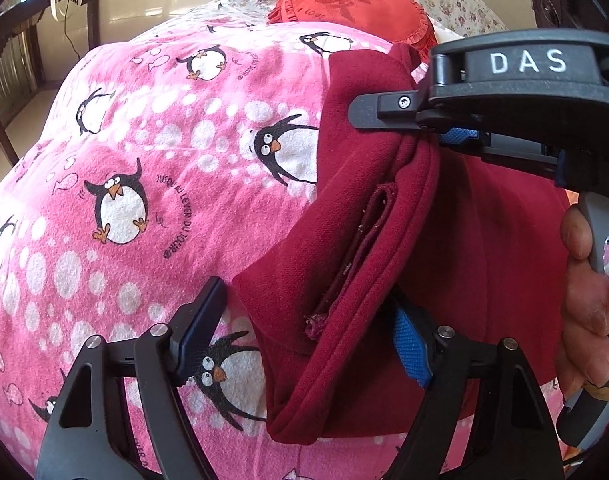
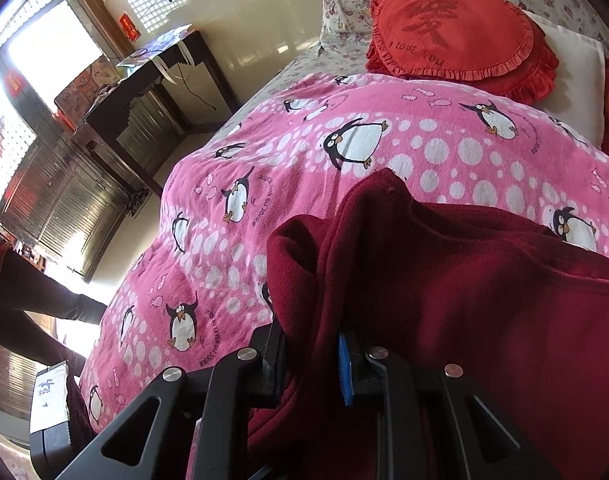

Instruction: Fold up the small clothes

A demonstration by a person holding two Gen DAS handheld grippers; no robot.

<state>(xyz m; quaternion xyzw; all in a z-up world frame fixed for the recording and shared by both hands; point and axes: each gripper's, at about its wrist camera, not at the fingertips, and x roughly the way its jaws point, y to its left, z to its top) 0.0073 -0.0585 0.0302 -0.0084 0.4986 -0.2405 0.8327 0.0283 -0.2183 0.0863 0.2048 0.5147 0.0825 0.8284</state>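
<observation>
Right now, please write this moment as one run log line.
step: folding garment | left gripper: open, around folded edge | right gripper: shut on garment | surface: blanket

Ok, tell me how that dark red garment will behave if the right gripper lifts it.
The dark red garment will probably go floppy: it already drapes in soft folds around the right gripper. Its thick hems suggest some weight, so the free end will likely sag. The knit looks grippy, so it should drag on the pink penguin blanket, not slide.
</observation>
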